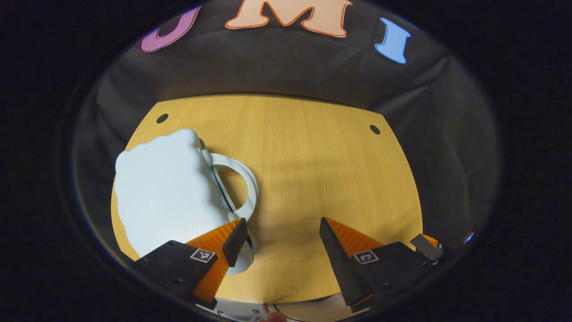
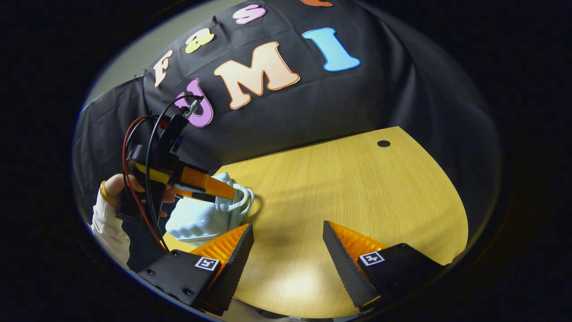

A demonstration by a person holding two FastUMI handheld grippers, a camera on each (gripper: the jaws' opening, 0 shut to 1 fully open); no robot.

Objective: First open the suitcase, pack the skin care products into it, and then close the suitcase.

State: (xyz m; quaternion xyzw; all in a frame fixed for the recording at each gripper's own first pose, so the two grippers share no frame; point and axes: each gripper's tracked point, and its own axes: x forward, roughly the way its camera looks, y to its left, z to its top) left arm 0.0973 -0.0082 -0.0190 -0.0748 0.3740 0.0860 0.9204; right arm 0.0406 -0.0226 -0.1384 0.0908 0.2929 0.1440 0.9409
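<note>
Nothing here spells out a word, brand or number on the things themselves. The only signs are small square black-and-white coded tags, and they can't be read as text. On the left gripper (image 1: 282, 232), one tag (image 1: 203, 255) sits on the black block behind its left-hand finger. A second tag (image 1: 366, 257) is on the block behind the other finger. It's the same on the right gripper (image 2: 288, 232): one coded tag (image 2: 207, 263) sits at the base of the left-hand finger and its twin (image 2: 372, 258) at the base of the right-hand one. All four face up toward the camera.
</note>
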